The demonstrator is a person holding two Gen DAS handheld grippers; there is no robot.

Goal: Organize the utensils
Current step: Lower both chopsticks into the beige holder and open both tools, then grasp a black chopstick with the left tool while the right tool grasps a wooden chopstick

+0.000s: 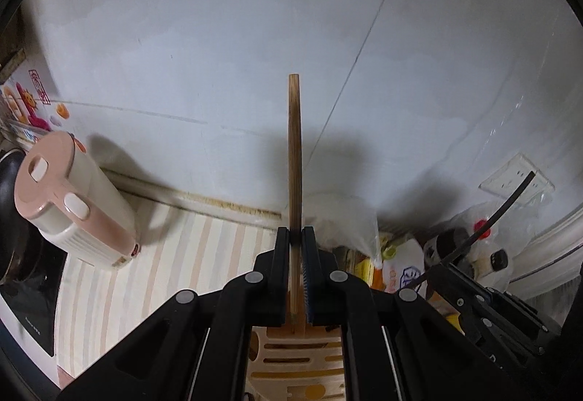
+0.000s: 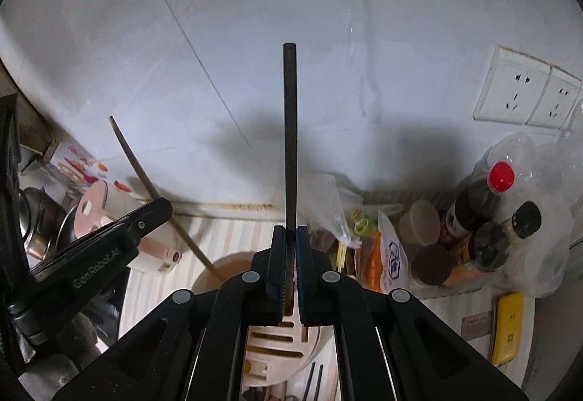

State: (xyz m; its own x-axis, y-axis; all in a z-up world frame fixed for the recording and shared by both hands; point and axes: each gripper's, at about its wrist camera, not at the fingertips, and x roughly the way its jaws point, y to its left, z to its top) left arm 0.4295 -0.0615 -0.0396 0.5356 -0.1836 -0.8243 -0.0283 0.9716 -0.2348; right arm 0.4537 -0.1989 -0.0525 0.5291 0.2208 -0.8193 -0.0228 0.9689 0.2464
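Glossy white tiles back left fingers [image 1: 297, 237] pinching a wooden chopstick [image 1: 294, 146], right fingers [image 2: 290, 237] a dark chopstick [image 2: 290, 131].

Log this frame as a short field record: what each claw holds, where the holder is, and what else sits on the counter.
left claw: shut on a light wooden chopstick, pointing up
right claw: shut on a dark chopstick, pointing up
utensil holder: slotted, beige, directly below both claws
chopstick tips: lower ends at the holder's slots; depth not visible
counter left: pink kettle
counter right: red-capped bottle, plastic bags
wall: sockets
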